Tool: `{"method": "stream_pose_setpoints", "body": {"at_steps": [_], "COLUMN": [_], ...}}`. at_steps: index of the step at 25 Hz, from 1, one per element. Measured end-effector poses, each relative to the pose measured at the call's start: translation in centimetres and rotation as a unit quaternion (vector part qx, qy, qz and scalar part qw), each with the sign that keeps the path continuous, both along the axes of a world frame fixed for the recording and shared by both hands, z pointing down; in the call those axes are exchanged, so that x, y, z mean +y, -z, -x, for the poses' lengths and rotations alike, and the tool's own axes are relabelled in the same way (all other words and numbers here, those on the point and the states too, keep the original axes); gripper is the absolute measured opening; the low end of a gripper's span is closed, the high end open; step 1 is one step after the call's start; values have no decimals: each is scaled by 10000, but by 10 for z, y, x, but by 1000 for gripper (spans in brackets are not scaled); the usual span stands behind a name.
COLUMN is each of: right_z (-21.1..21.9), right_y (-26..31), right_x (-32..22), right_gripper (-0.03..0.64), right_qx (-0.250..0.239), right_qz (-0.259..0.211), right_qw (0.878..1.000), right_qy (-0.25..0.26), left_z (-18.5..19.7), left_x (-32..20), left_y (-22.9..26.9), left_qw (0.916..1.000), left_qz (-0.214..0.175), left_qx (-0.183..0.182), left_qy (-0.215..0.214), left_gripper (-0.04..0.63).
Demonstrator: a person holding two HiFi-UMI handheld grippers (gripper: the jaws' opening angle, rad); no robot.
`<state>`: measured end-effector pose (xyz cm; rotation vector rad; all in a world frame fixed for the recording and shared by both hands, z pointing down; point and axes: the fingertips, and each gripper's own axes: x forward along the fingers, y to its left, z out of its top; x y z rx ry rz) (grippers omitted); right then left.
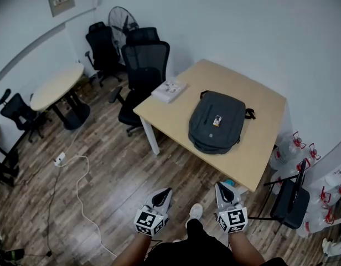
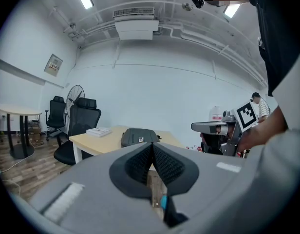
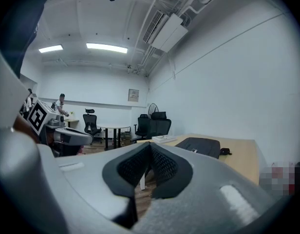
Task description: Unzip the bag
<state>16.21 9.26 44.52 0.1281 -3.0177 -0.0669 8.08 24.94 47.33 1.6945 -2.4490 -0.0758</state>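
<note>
A dark grey backpack [image 1: 216, 122] lies flat on the light wooden table [image 1: 264, 110], zipped shut, with a small tag on its front. The left gripper view shows the backpack [image 2: 139, 136] far ahead, and in the right gripper view the backpack [image 3: 199, 146] lies on the tabletop. My left gripper [image 1: 163, 195] and right gripper [image 1: 222, 190] are held side by side low in the head view, well short of the table's near edge. Both are shut with nothing between their jaws. The left gripper [image 2: 151, 156] and right gripper [image 3: 150, 158] show black ribbed pads pressed together.
A white booklet [image 1: 169, 90] lies at the table's far left corner. Black office chairs [image 1: 143, 71] stand left of the table. A round table [image 1: 55, 85] is further left. A white cable [image 1: 82, 193] trails over the wooden floor. Water jugs [image 1: 295, 148] and a small cart [image 1: 289, 201] stand right.
</note>
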Motion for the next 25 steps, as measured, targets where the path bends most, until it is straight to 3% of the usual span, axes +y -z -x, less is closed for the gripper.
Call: {"method": "stream_pose_setpoints", "body": {"at_steps": [10,25], "right_z": [83,146], "right_y": [-7,-18], "right_x": [-70,-163], "right_gripper": [3,3], "right_qx": [122,244], "right_qz": [96,87], "right_qw": [9999,9996], "right_qy": [15,64], "left_z": [86,159], "left_x": [-72,-174], "left_y": [2,-3], "left_qw": [9998,9992], "left_qz": [192,367], "left_qx": [26,35], "left_qy": [-21,-178], "left_gripper": [17,17]}}
